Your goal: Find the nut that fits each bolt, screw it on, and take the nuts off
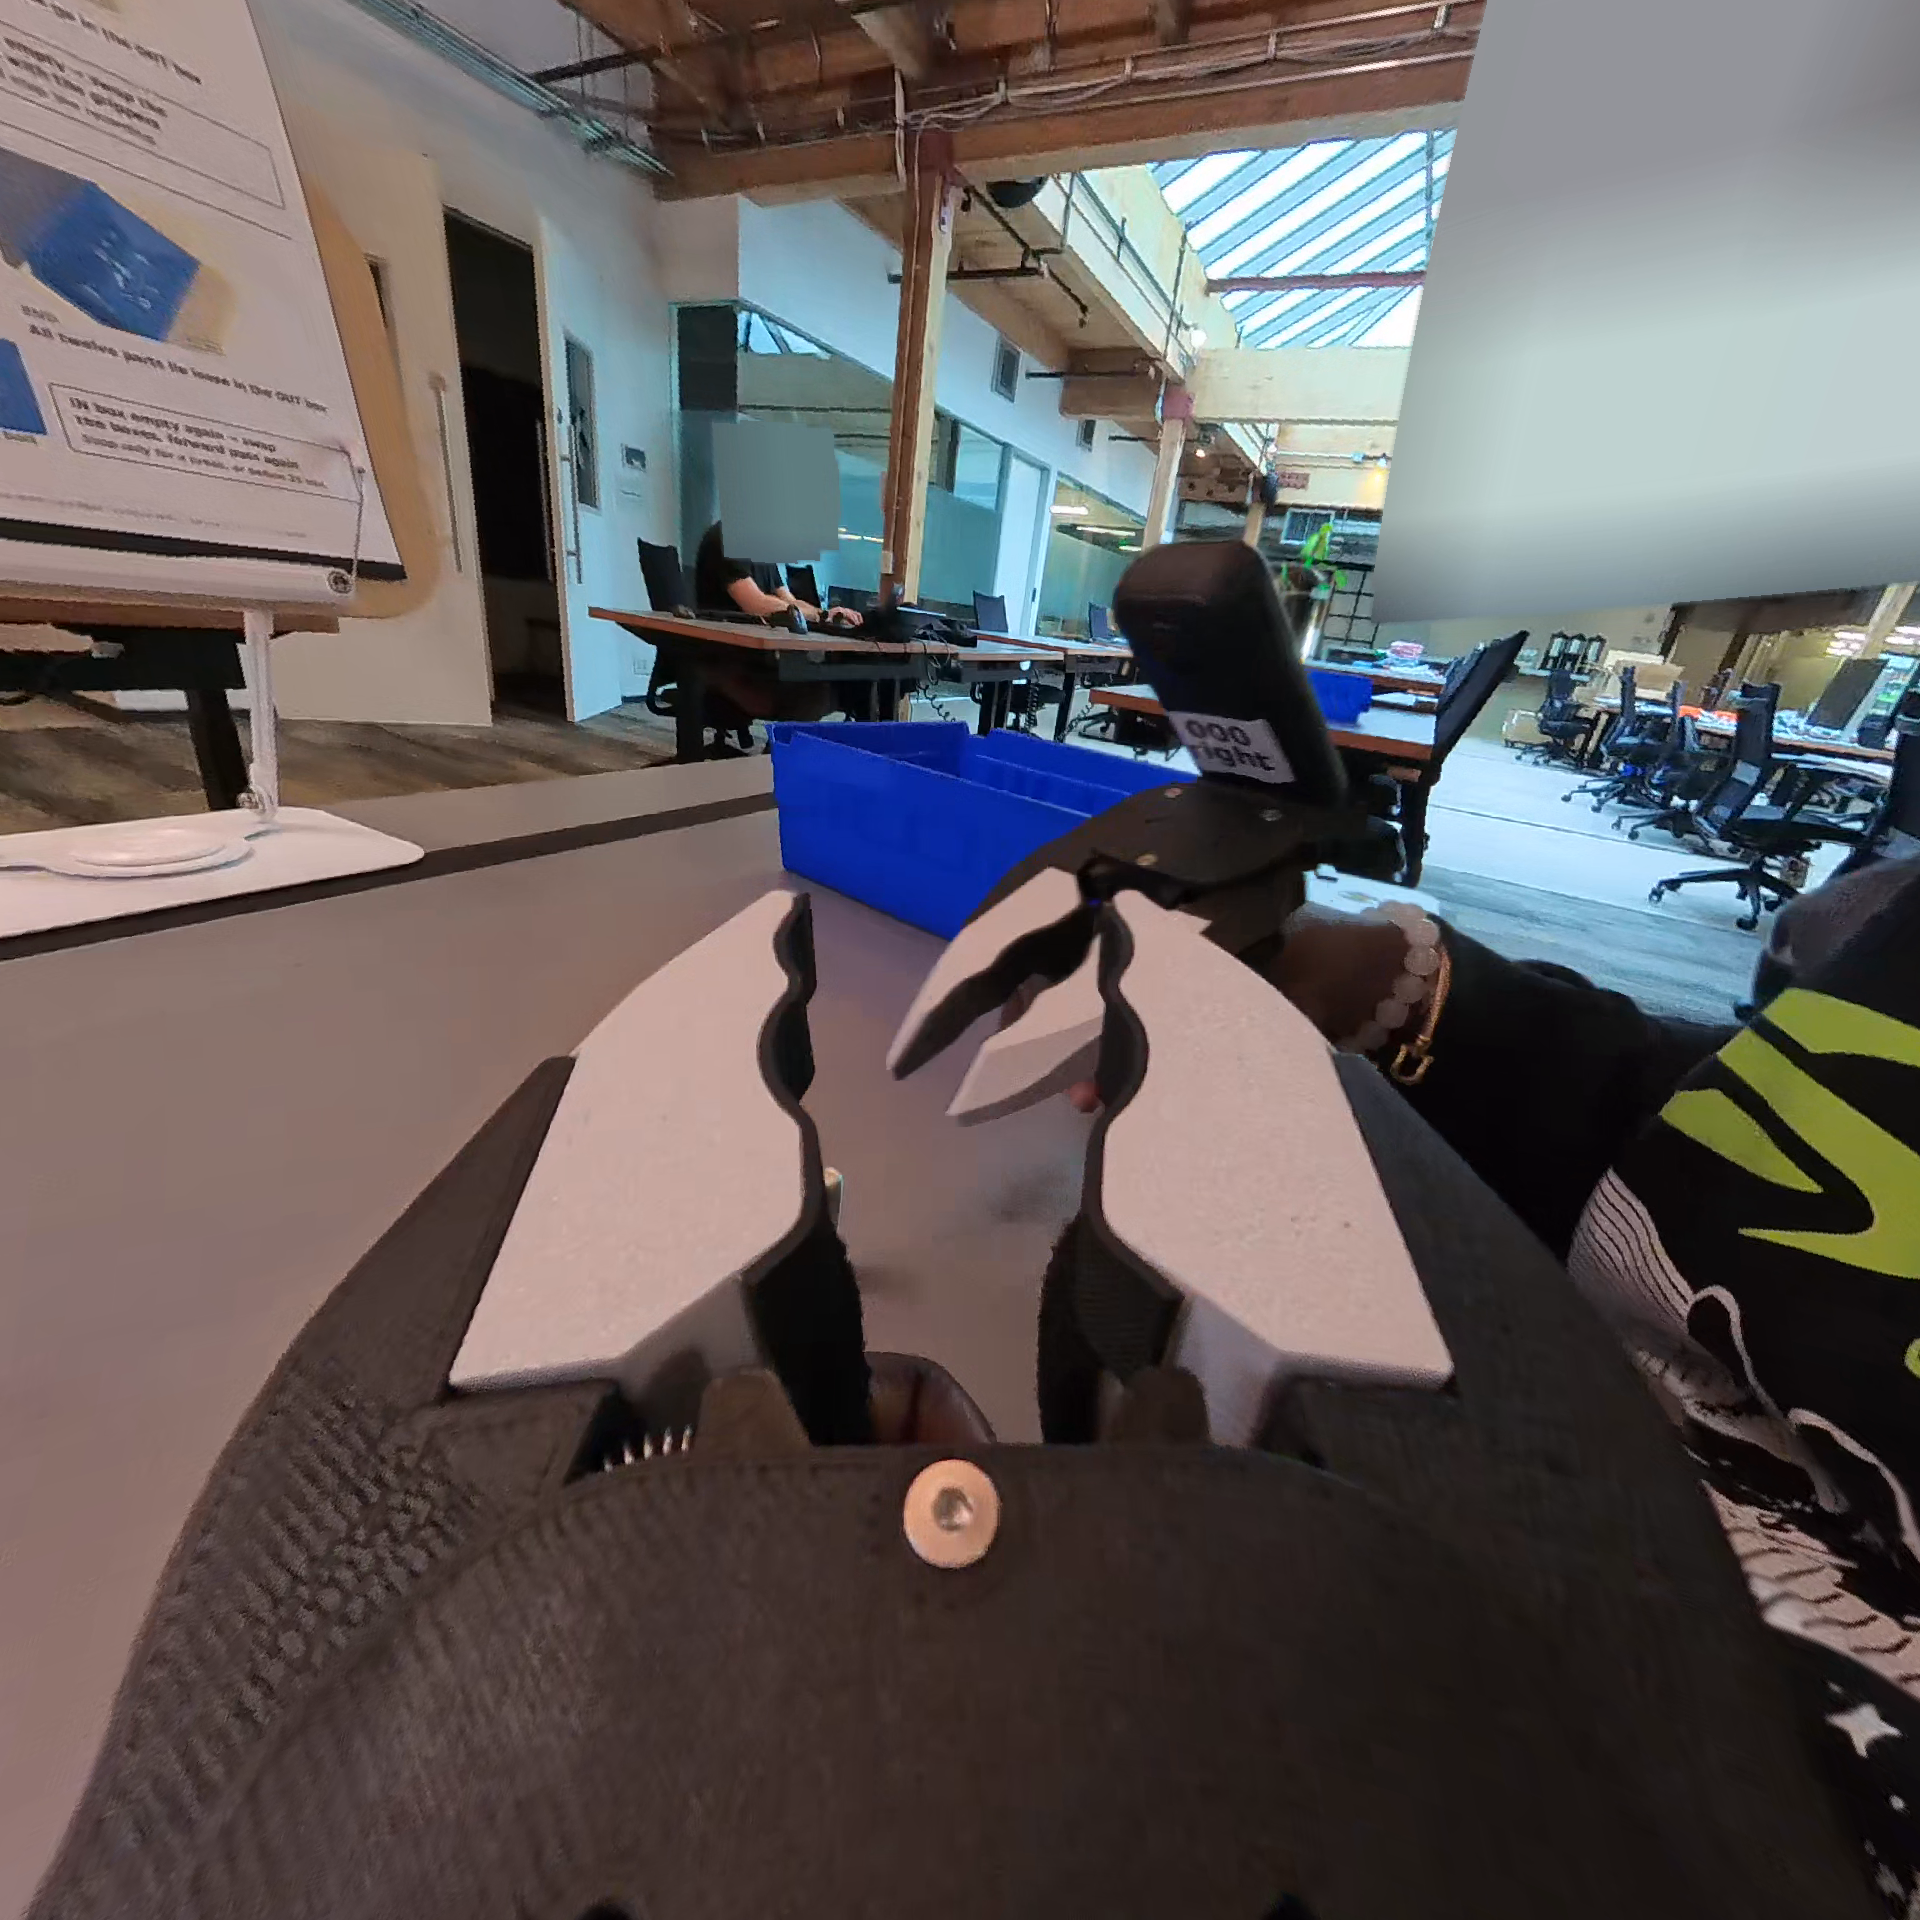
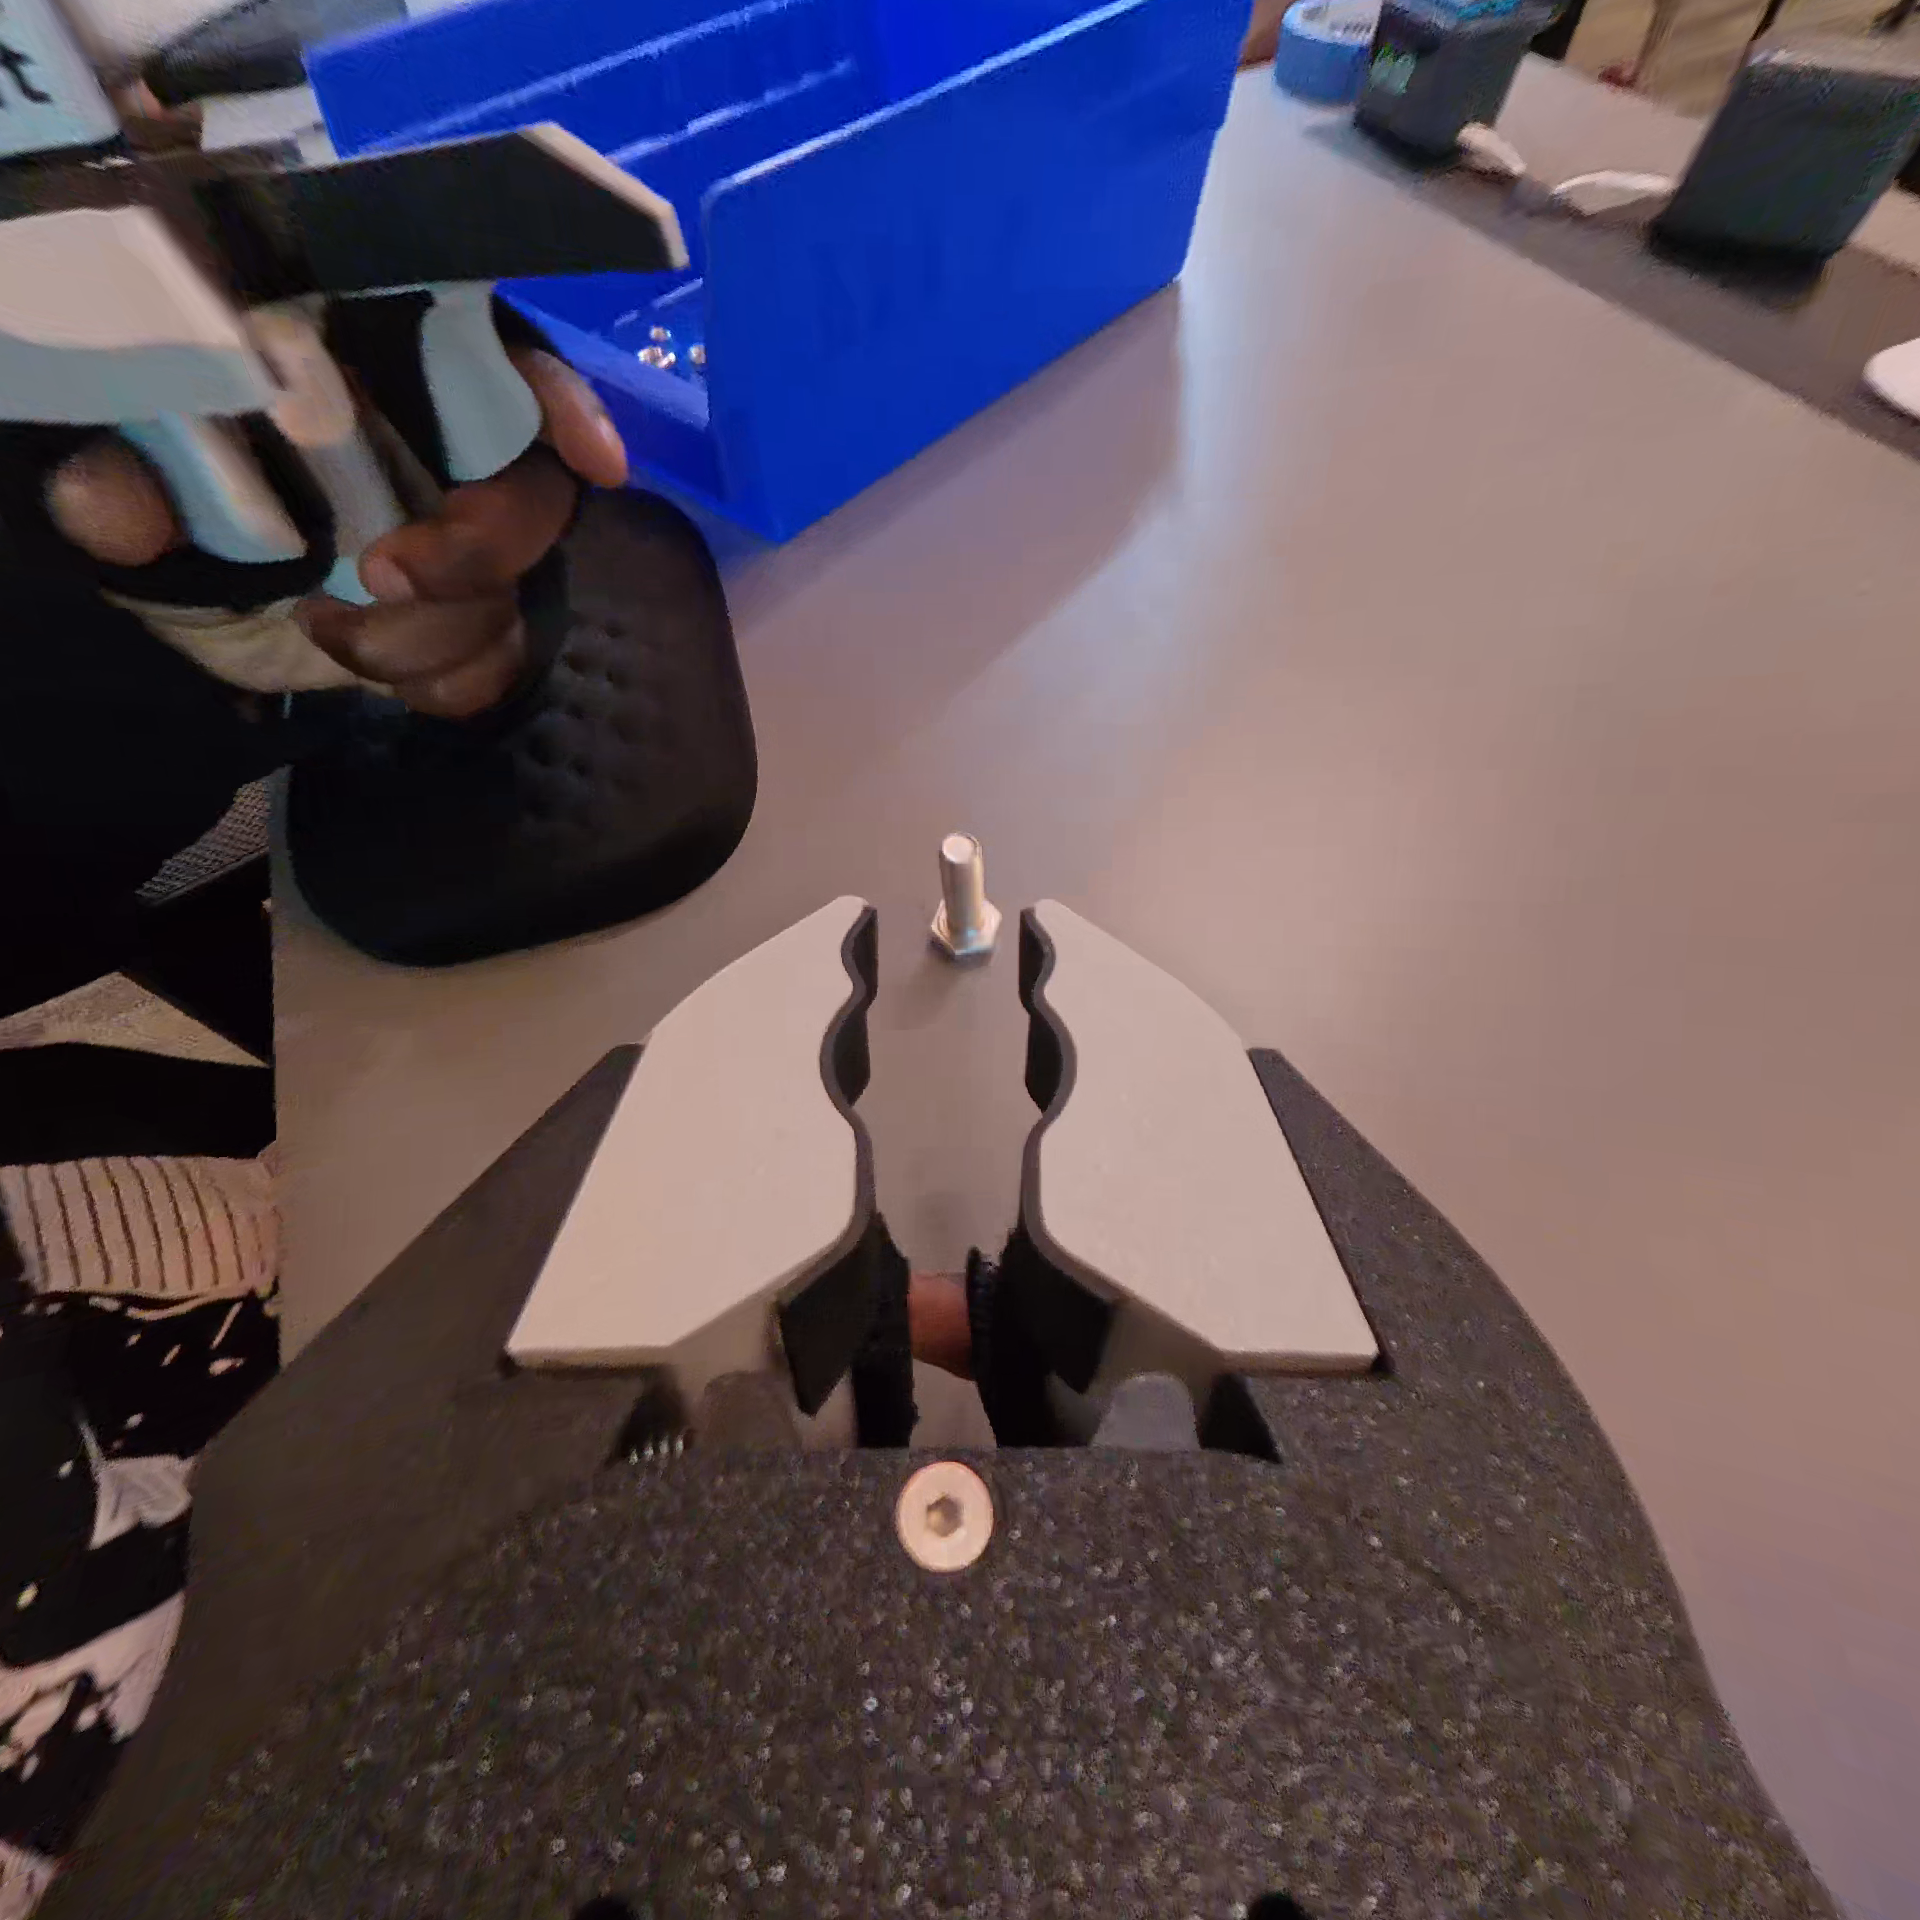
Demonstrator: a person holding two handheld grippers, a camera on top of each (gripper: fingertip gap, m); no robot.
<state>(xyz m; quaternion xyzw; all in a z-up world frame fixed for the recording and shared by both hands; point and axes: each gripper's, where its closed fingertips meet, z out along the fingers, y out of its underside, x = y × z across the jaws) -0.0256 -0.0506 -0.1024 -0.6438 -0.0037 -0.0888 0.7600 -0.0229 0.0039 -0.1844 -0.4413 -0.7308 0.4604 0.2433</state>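
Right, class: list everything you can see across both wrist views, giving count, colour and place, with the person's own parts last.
Bolt: one, silver, standing head-down on the table, just ahead of the right fingertips.
Bin: one, blue, far side of the table; small silver parts inside.
Table: one, grey.
Sign stand: one, white, left.
Tape roll: one, blue, far right.
Left hand-held gripper: one, grey and black, open, empty.
Right hand-held gripper: one, open, empty.

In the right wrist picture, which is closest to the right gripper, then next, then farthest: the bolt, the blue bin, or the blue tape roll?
1. Bolt: standing on its head on the table, just ahead of the open right gripper.
2. Blue bin: farther back, left of centre.
3. Blue tape roll: top right, beyond the bin.
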